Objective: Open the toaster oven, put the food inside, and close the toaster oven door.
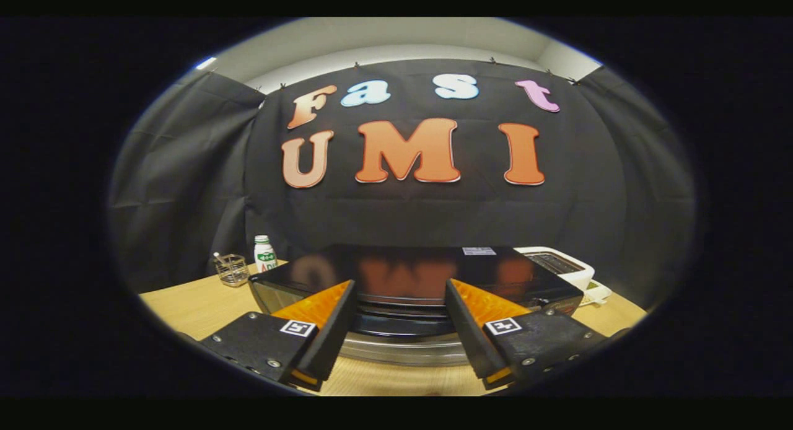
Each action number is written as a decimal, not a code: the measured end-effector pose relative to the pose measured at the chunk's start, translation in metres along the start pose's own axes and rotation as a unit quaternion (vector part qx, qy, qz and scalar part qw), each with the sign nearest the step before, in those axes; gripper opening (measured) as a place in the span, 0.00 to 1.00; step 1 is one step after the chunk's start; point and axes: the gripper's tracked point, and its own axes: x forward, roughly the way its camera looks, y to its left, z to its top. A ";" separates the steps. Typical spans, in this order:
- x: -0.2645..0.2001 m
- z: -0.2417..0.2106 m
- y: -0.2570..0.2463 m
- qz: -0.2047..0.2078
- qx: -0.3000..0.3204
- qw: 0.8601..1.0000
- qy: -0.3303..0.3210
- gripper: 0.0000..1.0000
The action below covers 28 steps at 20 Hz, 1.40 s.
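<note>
A: Starting off to the left of the jaws, what stood on the counter (198,306)?

B: A small wire basket (232,269), and just beside it a white bottle (264,254) with a green label. Both sat well back, beyond the left finger, I'd judge so they stayed out of the working lane.

A: And the gripper (401,331) itself?

B: Its jaws were spread wide with nothing between them but air. I'd guess they were held that way because the first job was the door, and a wide gap can straddle a handle.

A: So where was the toaster oven (409,275)?

B: Straight ahead, its glossy black top beyond the fingertips and its front showing in the gap between them. A pale metal bar (403,349), likely the door handle, ran across low between the fingers. The door looked shut, so nothing seemed started.

A: Was the gripper touching it?

B: I couldn't tell; it was close, held square to the front.

A: And to the right?

B: A white appliance (560,264) sat beyond the right finger, behind the oven's corner. I couldn't pick out the food anywhere.
</note>
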 end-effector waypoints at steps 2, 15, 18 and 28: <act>-0.014 -0.008 0.003 0.020 0.009 1.000 0.011 0.76; -0.103 -0.082 0.010 0.088 0.045 0.989 0.105 0.67; -0.112 -0.108 0.008 0.090 0.048 0.986 0.129 0.67; -0.128 -0.165 -0.011 0.064 0.023 0.981 0.179 0.69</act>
